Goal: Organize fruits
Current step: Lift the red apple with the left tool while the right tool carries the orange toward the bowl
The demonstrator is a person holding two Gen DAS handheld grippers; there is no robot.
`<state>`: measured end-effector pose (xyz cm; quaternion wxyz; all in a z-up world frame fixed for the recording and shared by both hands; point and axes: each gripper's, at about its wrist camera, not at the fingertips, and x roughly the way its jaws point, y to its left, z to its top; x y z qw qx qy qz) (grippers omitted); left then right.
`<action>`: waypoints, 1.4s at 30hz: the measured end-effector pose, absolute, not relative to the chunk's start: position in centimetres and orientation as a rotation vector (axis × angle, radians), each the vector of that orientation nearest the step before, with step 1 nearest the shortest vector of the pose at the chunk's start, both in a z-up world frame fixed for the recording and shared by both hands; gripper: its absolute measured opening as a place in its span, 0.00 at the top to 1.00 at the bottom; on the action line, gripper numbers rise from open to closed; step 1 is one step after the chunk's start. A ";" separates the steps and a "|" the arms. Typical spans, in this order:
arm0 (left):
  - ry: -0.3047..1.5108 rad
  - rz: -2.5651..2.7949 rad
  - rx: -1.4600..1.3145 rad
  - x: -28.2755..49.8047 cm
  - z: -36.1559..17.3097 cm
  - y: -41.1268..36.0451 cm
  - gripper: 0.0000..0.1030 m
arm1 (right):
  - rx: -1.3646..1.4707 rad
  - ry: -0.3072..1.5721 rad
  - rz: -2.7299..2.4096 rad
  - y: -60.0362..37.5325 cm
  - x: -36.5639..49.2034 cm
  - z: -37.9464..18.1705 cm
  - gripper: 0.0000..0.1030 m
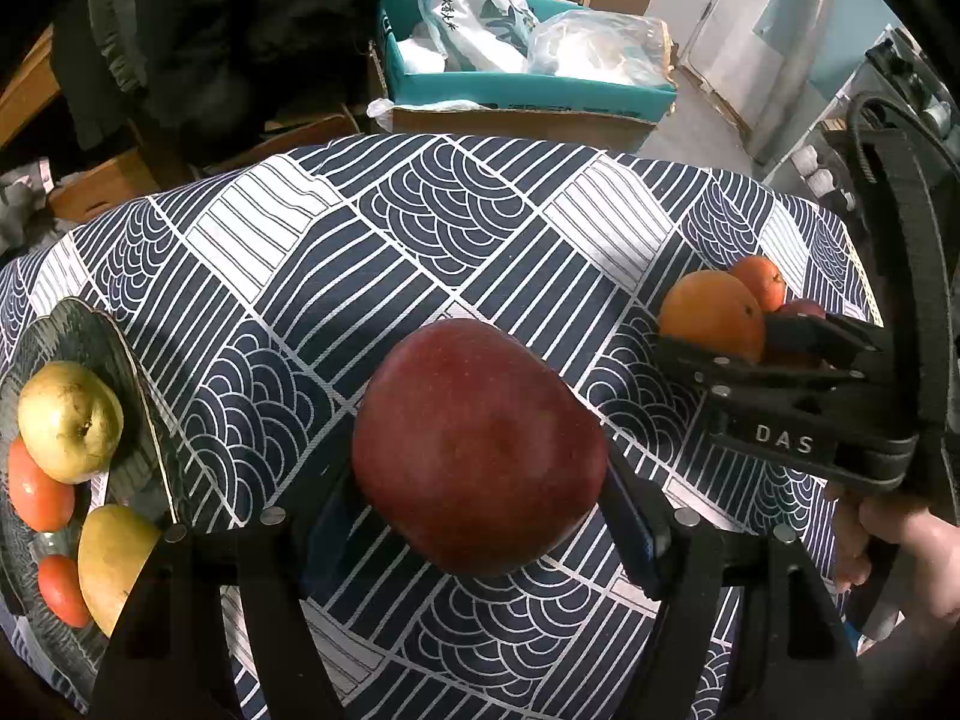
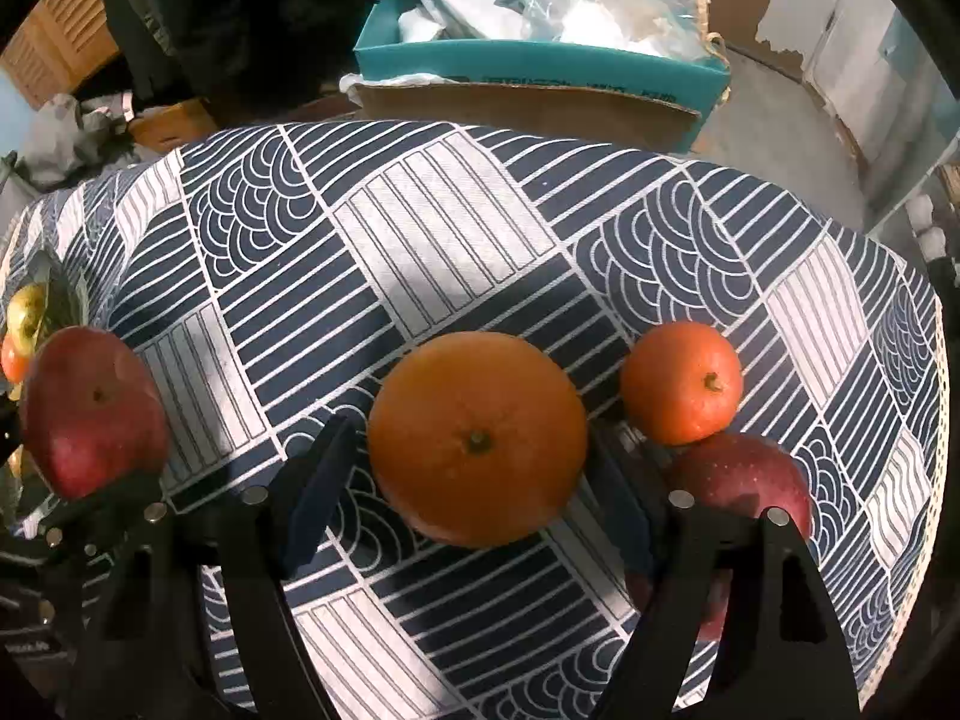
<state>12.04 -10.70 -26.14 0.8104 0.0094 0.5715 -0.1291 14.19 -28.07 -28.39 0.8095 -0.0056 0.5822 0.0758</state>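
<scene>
The left gripper (image 1: pixel 480 516) carries a red apple (image 1: pixel 477 447) that fills the gap between its jaws. Ahead of the jaws the patterned tablecloth (image 1: pixel 420 252) lies bare up to the far edge. Off the left jaw, a dark plate (image 1: pixel 129 360) of fruit blocks that side.

The right gripper (image 2: pixel 474 480) straddles a large orange (image 2: pixel 477 438), with a sliver of room at the left jaw. A tangerine (image 2: pixel 681 383) and a second red apple (image 2: pixel 744 480), touching each other, crowd the right jaw's outer side.
</scene>
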 end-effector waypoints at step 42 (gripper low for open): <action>1.012 -0.305 0.006 7.3 -15.2 -8.6 0.26 | -0.020 0.948 0.205 -25.7 8.8 -15.8 0.34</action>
